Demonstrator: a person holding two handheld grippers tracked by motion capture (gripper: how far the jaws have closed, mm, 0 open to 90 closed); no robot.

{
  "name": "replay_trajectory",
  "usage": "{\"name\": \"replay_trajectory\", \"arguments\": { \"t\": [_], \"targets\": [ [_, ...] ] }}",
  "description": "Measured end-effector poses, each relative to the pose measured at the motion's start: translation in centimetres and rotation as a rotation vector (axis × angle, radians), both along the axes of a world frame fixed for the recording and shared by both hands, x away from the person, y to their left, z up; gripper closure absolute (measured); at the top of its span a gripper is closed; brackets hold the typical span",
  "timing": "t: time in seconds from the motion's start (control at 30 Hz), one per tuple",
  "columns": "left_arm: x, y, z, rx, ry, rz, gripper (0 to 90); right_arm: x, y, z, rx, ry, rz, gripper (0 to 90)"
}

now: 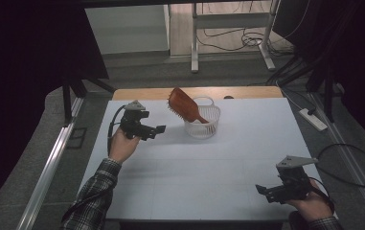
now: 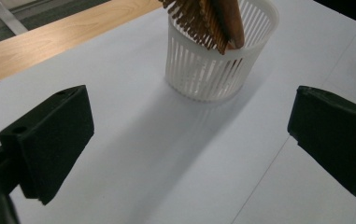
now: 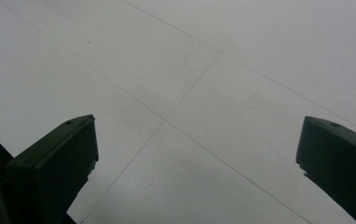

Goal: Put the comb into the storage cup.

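A brown wooden hairbrush (image 1: pixel 185 105) leans handle-down in a small white slatted basket (image 1: pixel 203 125) at the back middle of the white table (image 1: pixel 194 167). In the left gripper view the basket (image 2: pixel 213 70) and the brush's bristles (image 2: pixel 199 21) sit ahead of the jaws. My left gripper (image 1: pixel 157 130) is open, a short way left of the basket, with nothing between its jaws (image 2: pixel 189 149). My right gripper (image 1: pixel 262 190) is open near the table's front right corner, over bare table surface (image 3: pixel 199 154).
A wooden strip (image 1: pixel 146 93) runs along the table's far edge. Beyond it are a desk frame (image 1: pixel 194 48) and cables on the floor. A power strip (image 1: pixel 313 120) lies on the floor to the right. A metal rail (image 1: pixel 51 167) runs along the left.
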State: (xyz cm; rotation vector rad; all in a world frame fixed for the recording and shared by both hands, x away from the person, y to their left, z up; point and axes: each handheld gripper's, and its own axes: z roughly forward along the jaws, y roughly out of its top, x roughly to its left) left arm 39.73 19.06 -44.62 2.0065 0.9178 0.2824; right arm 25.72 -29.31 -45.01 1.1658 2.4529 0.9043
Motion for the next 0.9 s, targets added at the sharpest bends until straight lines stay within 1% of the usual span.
{"name": "replay_trajectory", "arguments": {
  "t": [0.1,0.13,0.2,0.23,0.4,0.53,0.67,0.73,0.77,0.9],
  "targets": [
    [-0.2,0.1,-0.3,-0.002,-0.003,0.001,1.2,-0.1,0.0,0.1,-0.004,-0.021,-0.010,0.0],
    [-0.3,0.1,-0.4,-0.006,-0.001,0.003,1.2,-0.1,0.0,0.1,-0.004,-0.021,-0.010,0.0],
    [-0.4,0.2,-0.6,-0.016,0.004,0.005,1.1,-0.1,-0.1,0.1,-0.001,-0.039,-0.018,0.0],
    [-0.6,0.2,-0.7,-0.023,0.015,0.007,1.2,-0.1,-0.2,0.1,0.003,-0.037,-0.024,0.0],
    [-0.9,0.3,-0.7,-0.034,0.023,0.012,0.6,0.0,-0.1,0.1,0.001,-0.034,-0.025,0.0],
    [-1.2,0.5,-0.8,-0.067,0.034,0.008,0.3,0.0,-0.2,0.0,0.001,-0.031,-0.027,0.0],
    [-1.5,0.7,-0.9,-0.064,0.030,0.011,0.0,0.0,-0.2,0.0,-0.001,-0.032,-0.027,0.0],
    [-1.7,0.8,-0.9,-0.069,0.014,0.006,0.0,-0.1,-0.1,0.0,-0.003,-0.035,-0.026,0.0],
    [-1.8,0.8,-0.9,-0.065,0.008,0.006,0.0,-0.1,-0.1,0.0,-0.003,-0.035,-0.026,0.0],
    [-2.1,0.9,-0.8,-0.071,0.008,0.007,0.0,-0.1,-0.1,0.0,-0.004,-0.035,-0.025,0.0]
  ]
}}
